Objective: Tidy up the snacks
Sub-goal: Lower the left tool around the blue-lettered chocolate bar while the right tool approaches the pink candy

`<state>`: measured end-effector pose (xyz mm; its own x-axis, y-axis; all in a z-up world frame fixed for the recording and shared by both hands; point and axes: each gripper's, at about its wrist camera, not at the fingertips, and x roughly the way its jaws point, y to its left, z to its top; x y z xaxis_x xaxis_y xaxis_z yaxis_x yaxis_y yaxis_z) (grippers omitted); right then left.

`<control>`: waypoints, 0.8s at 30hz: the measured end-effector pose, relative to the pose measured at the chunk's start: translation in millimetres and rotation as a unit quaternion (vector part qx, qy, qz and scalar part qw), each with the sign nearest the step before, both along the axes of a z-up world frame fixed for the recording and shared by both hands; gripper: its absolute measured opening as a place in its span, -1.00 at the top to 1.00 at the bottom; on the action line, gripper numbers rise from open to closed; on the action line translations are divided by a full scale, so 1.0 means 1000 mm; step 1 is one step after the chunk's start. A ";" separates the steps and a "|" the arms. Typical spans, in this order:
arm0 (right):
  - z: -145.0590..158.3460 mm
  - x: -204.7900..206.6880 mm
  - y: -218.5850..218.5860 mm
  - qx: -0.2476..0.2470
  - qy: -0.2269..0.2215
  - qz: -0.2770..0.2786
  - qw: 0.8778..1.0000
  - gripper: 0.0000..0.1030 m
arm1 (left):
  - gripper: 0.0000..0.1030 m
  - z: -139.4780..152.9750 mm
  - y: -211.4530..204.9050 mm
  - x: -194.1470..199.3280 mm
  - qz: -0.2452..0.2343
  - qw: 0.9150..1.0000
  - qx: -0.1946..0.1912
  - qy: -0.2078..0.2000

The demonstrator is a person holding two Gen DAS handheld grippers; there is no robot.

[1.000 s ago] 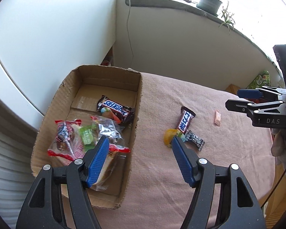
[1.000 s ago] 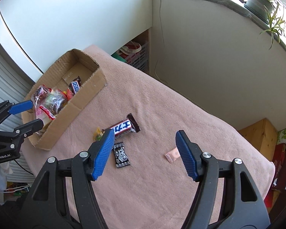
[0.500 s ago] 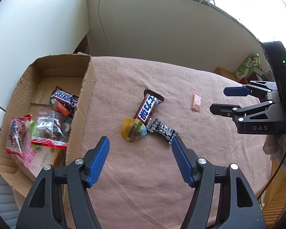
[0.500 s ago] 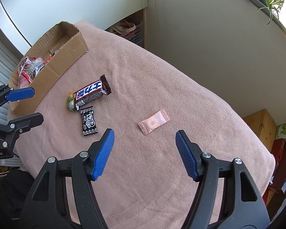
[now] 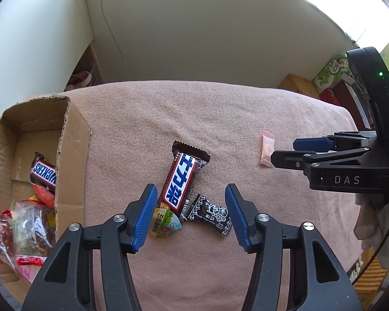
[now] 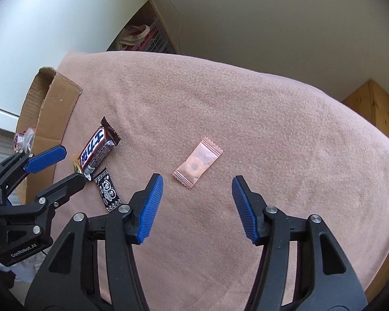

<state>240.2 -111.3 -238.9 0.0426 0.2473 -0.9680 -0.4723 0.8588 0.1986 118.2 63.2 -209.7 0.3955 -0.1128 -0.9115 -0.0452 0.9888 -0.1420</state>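
A brown Snickers bar [image 5: 182, 180] lies on the pink blanket [image 5: 220, 119], its near end over a yellow-green jelly cup [image 5: 164, 223], with a small black candy [image 5: 210, 213] beside them. My left gripper [image 5: 189, 210] hangs just above these three; its jaws are closing around them and no pad touches any. A pink candy sachet [image 6: 198, 162] lies further right. My right gripper [image 6: 197, 202] hovers low over it, jaws closing, the sachet just beyond the tips and untouched. The cardboard box [image 5: 72, 155] at the left holds a Snickers bar [image 5: 44, 176] and several snack bags [image 5: 26, 230].
The blanket-covered table ends at a white wall behind. A basket with red and white bags [image 6: 142, 36] sits on the floor beyond the far edge. Wooden furniture [image 6: 370, 103] and colourful boxes [image 5: 334, 75] stand at the right.
Both grippers came lower and closer to the blanket and their jaws narrowed. The left one moved from over the box to over the loose snacks; the right one drew in on the pink sachet.
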 end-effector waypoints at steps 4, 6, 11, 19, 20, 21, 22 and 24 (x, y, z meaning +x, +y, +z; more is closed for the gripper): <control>-0.007 0.008 0.001 -0.002 0.014 -0.039 0.999 0.06 | -0.04 -0.007 0.001 0.011 -0.010 1.000 0.012 0.014; -0.013 0.013 -0.001 -0.004 0.029 -0.062 0.998 0.16 | -0.03 -0.012 0.003 0.013 -0.012 1.000 0.015 0.020; -0.022 0.023 -0.003 -0.003 0.050 -0.096 0.994 0.16 | -0.03 -0.021 0.001 0.017 -0.028 0.999 0.019 0.030; -0.024 0.021 0.017 -0.026 0.039 -0.081 0.996 0.29 | -0.02 -0.030 0.002 0.026 -0.028 0.999 0.023 0.038; -0.024 0.020 0.021 -0.030 0.038 -0.076 0.996 0.35 | 0.06 -0.031 0.001 0.026 -0.029 0.999 0.024 0.039; -0.025 0.019 0.024 -0.037 0.035 -0.069 0.996 0.38 | 0.08 -0.033 0.001 0.026 -0.031 0.998 0.026 0.040; -0.026 0.018 0.028 -0.043 0.030 -0.063 0.997 0.39 | 0.08 -0.033 0.001 0.027 -0.032 0.998 0.027 0.040; -0.026 0.017 0.032 -0.054 0.024 -0.055 0.997 0.39 | 0.14 -0.035 0.000 0.028 -0.030 0.998 0.027 0.038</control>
